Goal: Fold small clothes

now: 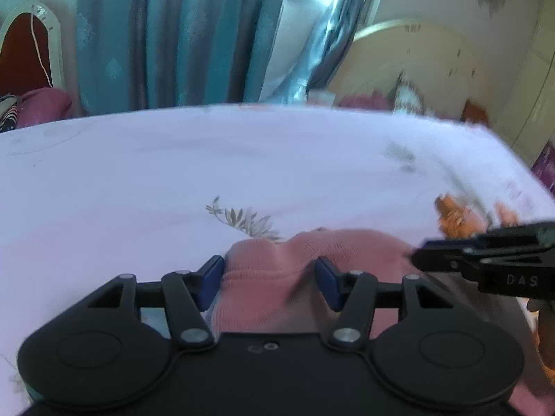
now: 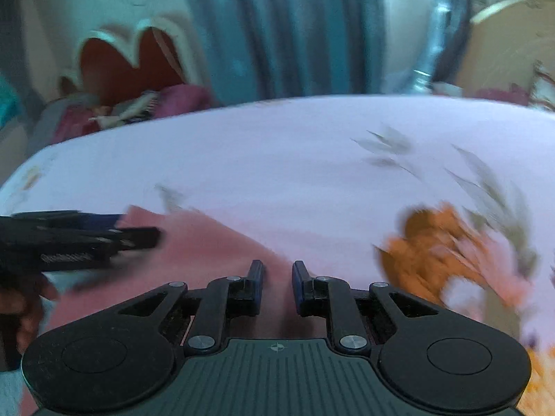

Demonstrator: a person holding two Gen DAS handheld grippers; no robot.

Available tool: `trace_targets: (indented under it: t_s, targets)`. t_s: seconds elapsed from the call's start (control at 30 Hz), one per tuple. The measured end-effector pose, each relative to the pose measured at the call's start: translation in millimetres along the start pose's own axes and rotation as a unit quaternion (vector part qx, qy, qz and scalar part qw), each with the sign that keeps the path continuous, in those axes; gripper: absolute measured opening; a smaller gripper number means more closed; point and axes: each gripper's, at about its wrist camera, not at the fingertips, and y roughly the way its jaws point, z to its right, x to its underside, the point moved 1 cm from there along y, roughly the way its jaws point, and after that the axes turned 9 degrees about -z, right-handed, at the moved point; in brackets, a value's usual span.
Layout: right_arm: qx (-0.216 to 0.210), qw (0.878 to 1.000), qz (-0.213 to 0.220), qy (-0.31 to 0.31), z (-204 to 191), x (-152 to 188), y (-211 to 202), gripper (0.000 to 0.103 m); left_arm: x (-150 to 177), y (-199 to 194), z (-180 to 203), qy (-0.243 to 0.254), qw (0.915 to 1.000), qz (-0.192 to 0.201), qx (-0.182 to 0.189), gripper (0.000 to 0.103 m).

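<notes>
A small pink knit garment (image 1: 295, 270) lies on the pale lilac bedsheet (image 1: 173, 173). My left gripper (image 1: 270, 279) is open, its blue pads on either side of a bunched fold of the garment. My right gripper (image 2: 277, 277) has its jaws a narrow gap apart over the pink garment (image 2: 215, 242), with nothing clearly pinched. The right gripper also shows in the left wrist view (image 1: 426, 253) at the garment's right edge. The left gripper shows in the right wrist view (image 2: 138, 235) at the left. Both views are blurred.
An orange flower print (image 2: 433, 249) marks the sheet to the right. Teal curtains (image 1: 173, 34) hang behind the bed. A red headboard (image 1: 24, 52) and dark pink pillows (image 1: 45, 104) lie at far left; a round beige headboard (image 1: 416, 62) at far right.
</notes>
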Motion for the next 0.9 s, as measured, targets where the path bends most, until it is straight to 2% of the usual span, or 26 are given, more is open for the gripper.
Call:
trace_targets:
  t_s: [0.07,0.1,0.13,0.17,0.23,0.3,0.37,0.4,0.43,0.5,0.53,0.57,0.6,0.63,0.7,0.73,0.77,0.83,0.9]
  targets:
    - [0.016,0.999,-0.011,-0.042,-13,-9,21,0.018,-8,8,2,0.006,0.9999,-0.011,-0.011,0.060]
    - [0.037,0.998,-0.015,-0.057,-18,-12,32,0.018,-9,4,0,0.000,0.9999,0.001,-0.011,0.049]
    - [0.052,0.997,-0.015,-0.060,-19,-14,38,0.018,-9,-4,-3,-0.011,0.9997,0.023,0.000,0.045]
    - [0.048,0.998,-0.013,-0.045,-19,-15,37,0.018,-7,-15,-10,-0.022,0.9987,0.040,0.019,0.045]
    - [0.035,0.999,0.015,-0.028,-21,-15,25,0.018,-5,-26,-14,-0.029,0.9983,0.043,0.028,0.046]
    - [0.000,0.999,0.023,-0.038,-26,-15,20,0.018,2,-27,-13,-0.023,0.9986,0.036,0.031,0.063]
    - [-0.002,0.998,-0.011,-0.056,-30,-17,36,0.018,6,-7,-11,-0.014,0.9998,-0.014,0.002,0.065]
    - [0.012,0.998,-0.021,-0.066,-32,-16,45,0.018,8,-6,-9,0.000,1.0000,-0.002,-0.009,0.066]
    - [0.030,0.998,-0.007,-0.063,-29,-16,45,0.018,7,-7,-8,0.003,0.9998,0.004,-0.019,0.066]
    - [0.067,0.998,0.015,-0.002,-17,-17,33,0.018,9,-17,-13,-0.013,0.9997,0.022,-0.006,0.066]
    - [0.071,0.997,0.032,0.016,-10,-15,23,0.018,14,-26,-16,-0.023,0.9984,0.052,0.008,0.066]
    - [0.054,0.998,0.042,0.015,-8,-11,16,0.018,19,-33,-18,-0.030,0.9966,0.074,0.020,0.068]
    - [0.034,0.999,0.039,0.003,-10,-8,12,0.018,22,-35,-19,-0.036,0.9962,0.075,0.025,0.068]
    - [0.028,0.999,0.034,-0.021,-16,-3,10,0.018,24,-30,-19,-0.041,0.9972,0.058,0.024,0.068]
    - [0.052,0.997,0.013,-0.059,-19,7,14,0.018,29,-17,-15,-0.037,0.9993,0.006,0.003,0.064]
    - [0.077,0.996,-0.009,-0.046,-13,10,18,0.018,32,-23,-12,-0.029,0.9994,0.018,-0.007,0.063]
    - [0.080,0.997,-0.009,-0.018,-2,14,14,0.018,36,-30,-11,-0.028,0.9993,0.024,-0.005,0.062]
    - [0.063,0.998,0.018,0.011,9,23,-11,0.018,48,-53,-11,-0.037,0.9982,0.045,0.018,0.063]
    - [0.035,0.999,0.036,-0.007,3,39,-36,0.018,61,-73,-2,-0.029,0.9968,0.060,0.045,0.063]
